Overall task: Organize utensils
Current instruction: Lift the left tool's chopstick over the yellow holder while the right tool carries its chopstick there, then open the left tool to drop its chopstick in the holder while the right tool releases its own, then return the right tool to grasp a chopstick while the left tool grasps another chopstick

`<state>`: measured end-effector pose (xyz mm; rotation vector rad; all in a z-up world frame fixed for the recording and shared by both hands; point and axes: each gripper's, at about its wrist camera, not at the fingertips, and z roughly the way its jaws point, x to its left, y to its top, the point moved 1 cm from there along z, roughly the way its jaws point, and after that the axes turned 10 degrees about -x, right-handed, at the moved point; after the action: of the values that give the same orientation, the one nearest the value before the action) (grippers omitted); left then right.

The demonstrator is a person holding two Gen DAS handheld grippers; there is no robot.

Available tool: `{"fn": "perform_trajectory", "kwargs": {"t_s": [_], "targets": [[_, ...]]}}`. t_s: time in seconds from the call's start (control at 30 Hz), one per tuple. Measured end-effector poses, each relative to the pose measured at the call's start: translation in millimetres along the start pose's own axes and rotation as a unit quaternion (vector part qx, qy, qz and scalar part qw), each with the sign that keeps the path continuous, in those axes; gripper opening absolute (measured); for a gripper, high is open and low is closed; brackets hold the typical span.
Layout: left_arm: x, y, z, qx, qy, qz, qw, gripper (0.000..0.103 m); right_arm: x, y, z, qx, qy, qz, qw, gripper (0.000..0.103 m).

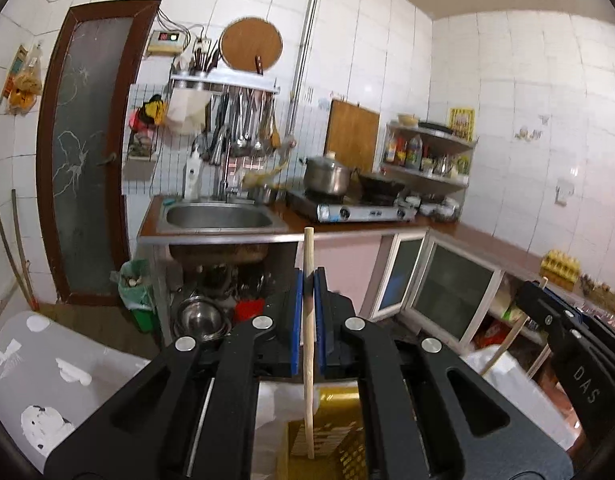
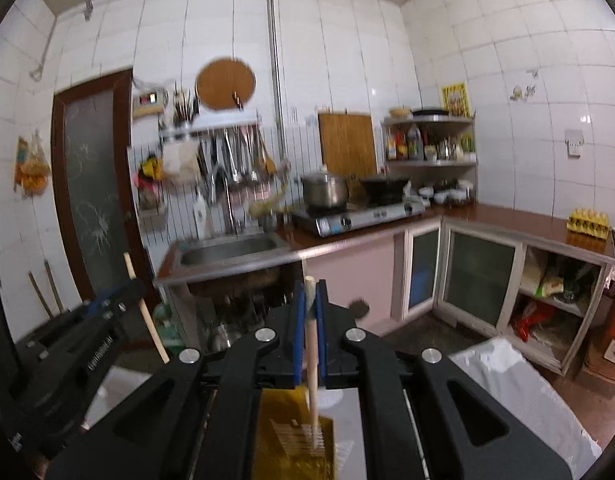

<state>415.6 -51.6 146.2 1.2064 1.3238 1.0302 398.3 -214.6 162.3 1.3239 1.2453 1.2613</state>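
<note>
We see a tiled kitchen. Our left gripper (image 1: pixel 308 280) is clamped on an upright wooden chopstick (image 1: pixel 308 360) — our right gripper (image 2: pixel 310 296) pinches a second chopstick (image 2: pixel 311 344), both above a yellow basket (image 1: pixel 339 444), well short of the sink (image 1: pixel 219 216).

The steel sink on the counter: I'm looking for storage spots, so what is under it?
Under the steel sink sits an open space holding stacked metal bowls and a red container. A green-lined bin stands beside. Deeper contents are dark and hidden behind the left gripper.
</note>
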Motion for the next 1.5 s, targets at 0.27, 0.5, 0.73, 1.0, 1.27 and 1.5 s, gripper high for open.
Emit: {"fn": "perform_trajectory", "kwargs": {"t_s": [0.27,0.5,0.73,1.0,1.27,1.5], "targets": [[18.1,-34.2,8.1,0.032,0.018,-0.002,0.9993,0.054,-8.7,-49.7,16.3,0.055,-0.012,-0.007,0.998,0.007],[31.8,-14.8,-28.2,0.015,0.027,0.012,0.9995,0.081,-11.0,-47.2,-7.7,0.048,-0.036,-0.031,0.998,0.065],[58.8,-8.8,-75.8,0.022,0.032,0.014,0.9991,0.098,-14.9,-37.1,-49.1,0.038,-0.05,-0.054,0.997,0.069],[76.2,-48.3,-117.6,0.079,0.025,0.025,0.9962,0.098,-25.4,-78.5,-102.2,0.097,-0.056,-0.043,0.993,0.075],[69.8,-126.1,-134.5,0.185,-0.008,0.048,0.9816,0.098,-46.8,-165.4,-118.6,0.235,-0.09,-0.013,0.968,0.075],[64.3,-174.5,-135.8,0.248,-0.006,0.046,0.9677,0.098,-45.3,-201.4,-129.2,0.295,-0.098,0.005,0.95,0.074]]}}
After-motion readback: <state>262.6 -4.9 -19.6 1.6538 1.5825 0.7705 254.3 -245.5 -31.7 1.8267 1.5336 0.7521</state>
